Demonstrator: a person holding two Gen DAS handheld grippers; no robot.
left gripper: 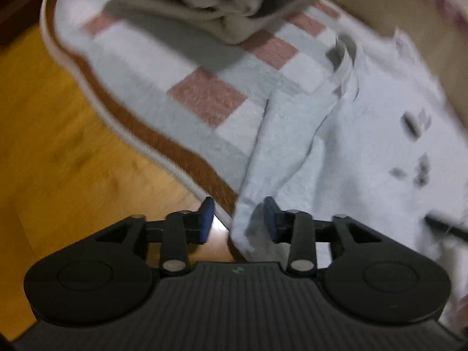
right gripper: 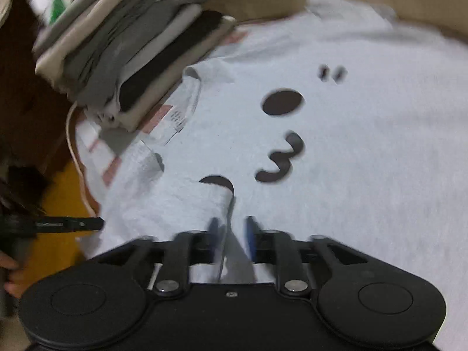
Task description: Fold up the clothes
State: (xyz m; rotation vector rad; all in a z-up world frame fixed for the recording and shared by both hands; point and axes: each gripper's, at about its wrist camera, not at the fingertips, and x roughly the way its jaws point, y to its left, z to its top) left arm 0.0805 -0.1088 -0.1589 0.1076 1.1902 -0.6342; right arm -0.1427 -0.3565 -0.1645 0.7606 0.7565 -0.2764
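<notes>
A white T-shirt (right gripper: pixel 336 152) with black face-like marks lies spread flat; in the left wrist view the T-shirt (left gripper: pixel 365 152) shows with one sleeve (left gripper: pixel 280 146) trailing toward me. My left gripper (left gripper: pixel 238 219) is open, the sleeve's end lying between its blue pads, touching the right pad and apart from the left one. My right gripper (right gripper: pixel 232 235) is blurred, its pads a little apart, with a raised fold of the shirt (right gripper: pixel 228 204) running up between them. The left gripper's black tip (right gripper: pixel 87 223) shows at the shirt's left edge.
A stack of folded grey, beige and black clothes (right gripper: pixel 125 52) sits at the far left on a pink-and-white checked mat (left gripper: pixel 204 99) with a brown border (left gripper: pixel 163 146). Yellow wooden floor (left gripper: pixel 58 161) lies to the left. A hand (right gripper: pixel 8 266) shows at the edge.
</notes>
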